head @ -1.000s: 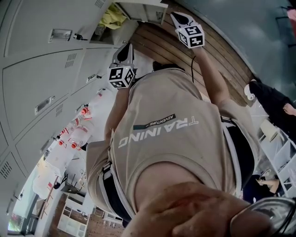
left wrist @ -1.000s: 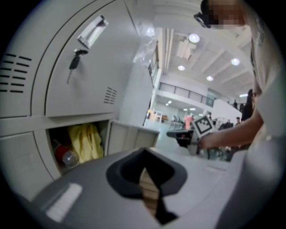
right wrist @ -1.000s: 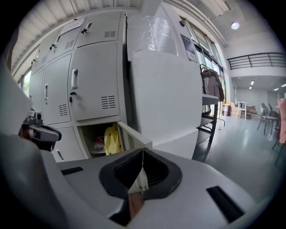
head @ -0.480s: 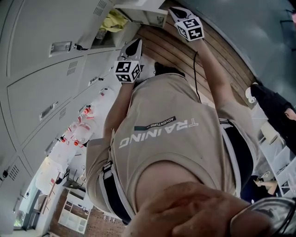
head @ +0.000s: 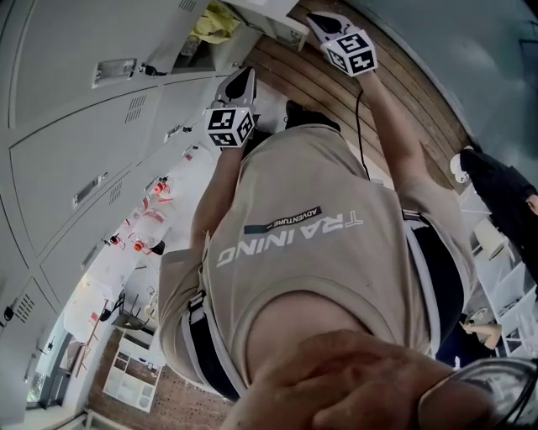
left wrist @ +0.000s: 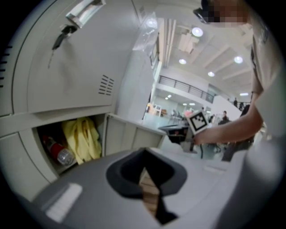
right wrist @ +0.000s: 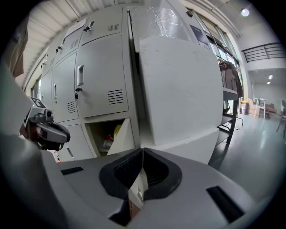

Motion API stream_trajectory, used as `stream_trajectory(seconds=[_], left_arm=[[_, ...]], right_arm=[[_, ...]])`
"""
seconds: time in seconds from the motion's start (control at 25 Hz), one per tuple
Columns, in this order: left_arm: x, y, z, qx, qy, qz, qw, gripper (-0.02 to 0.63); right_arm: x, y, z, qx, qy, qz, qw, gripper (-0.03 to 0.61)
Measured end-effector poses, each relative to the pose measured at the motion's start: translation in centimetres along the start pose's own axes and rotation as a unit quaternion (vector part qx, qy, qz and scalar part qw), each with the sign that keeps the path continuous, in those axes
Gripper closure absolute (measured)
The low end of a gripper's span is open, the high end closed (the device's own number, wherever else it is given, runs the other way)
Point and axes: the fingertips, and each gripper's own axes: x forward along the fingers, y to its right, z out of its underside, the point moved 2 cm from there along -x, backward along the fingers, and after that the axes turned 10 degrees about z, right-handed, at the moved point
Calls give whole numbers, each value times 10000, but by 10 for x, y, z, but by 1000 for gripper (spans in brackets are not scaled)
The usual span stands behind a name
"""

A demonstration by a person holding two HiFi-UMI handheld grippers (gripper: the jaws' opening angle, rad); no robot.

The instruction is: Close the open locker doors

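Note:
A grey locker bank (head: pixel 76 109) runs down the left of the head view. One low locker (left wrist: pixel 67 143) stands open, with a yellow cloth (left wrist: pixel 82 137) and a red-capped bottle (left wrist: pixel 59 155) inside. Its door (left wrist: pixel 129 134) swings out towards me; in the right gripper view the door (right wrist: pixel 122 138) shows edge-on. My left gripper (left wrist: pixel 144 151) is shut and empty, a short way in front of the opening. My right gripper (right wrist: pixel 142 150) is also shut and empty, out beyond the door's free edge (head: pixel 277 25). Neither touches the door.
A large white panel (right wrist: pixel 178 85) stands beside the lockers, right of the open one. The locker above (left wrist: pixel 67 67) is closed, with a key in its lock. The floor is wooden planks (head: pixel 395 92). A person's torso fills the middle of the head view.
Both grippers have edged slightly towards the open locker. The head view has shifted, so the open door now sits at the very top edge.

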Motion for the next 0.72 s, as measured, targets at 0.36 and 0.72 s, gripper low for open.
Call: stream_trajectory(seconds=[0.36,0.72], left_arm=[[-53,-21,15,-123,199,-235,9995,609],[-110,-50,30,-231,323,-486,9980,609]], right_arm=[[-9,-70,11,138,18,-21,9999,565],[-1,-144,19,161,-109,-203,9996,565]])
